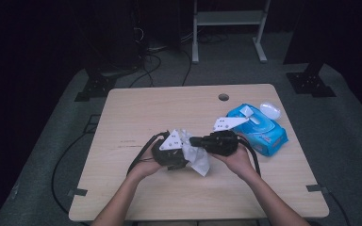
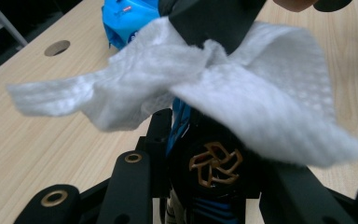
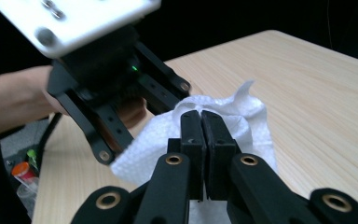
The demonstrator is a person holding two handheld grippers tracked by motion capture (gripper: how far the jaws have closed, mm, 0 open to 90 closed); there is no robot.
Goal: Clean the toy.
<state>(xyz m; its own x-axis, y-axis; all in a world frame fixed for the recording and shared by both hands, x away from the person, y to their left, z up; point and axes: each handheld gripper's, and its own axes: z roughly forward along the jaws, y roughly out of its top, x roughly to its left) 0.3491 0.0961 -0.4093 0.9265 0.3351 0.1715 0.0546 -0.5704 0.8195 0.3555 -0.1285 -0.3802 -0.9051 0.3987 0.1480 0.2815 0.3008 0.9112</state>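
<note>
Nearest us in the high view are the person's two forearms, reaching up to the middle of the table [image 1: 136,103], where the left gripper [image 1: 185,151] and the right gripper [image 1: 197,141] meet nose to nose over a white wipe [image 1: 199,161]. The wipe hangs between them, above the wood and well to the left of the blue wipe pack [image 1: 260,133], whose clear lid [image 1: 270,110] lies just behind that pack. We judge the coming move turns on this: the two grippers face each other along one line, with the wipe bunched at the meeting point, so neither is nearer than the other. In the left gripper view, closest to us are its own black jaws, drawn in tight around a dark thing with blue stripes that we cannot name; just beyond it the wipe [image 2: 242,102] spreads sideways, long axis across the picture, pinched from above by the right gripper [image 2: 214,35], with the wipe pack [image 2: 126,18] behind it. In the right gripper view, the near jaws of the right gripper [image 3: 201,122] stand pressed together, clenched on a fold of the wipe [image 3: 233,116], which sags below them toward the table [image 3: 317,107]. The left gripper [image 3: 165,100] sits just beyond the wipe on the left, its jaws at the cloth's edge.
</note>
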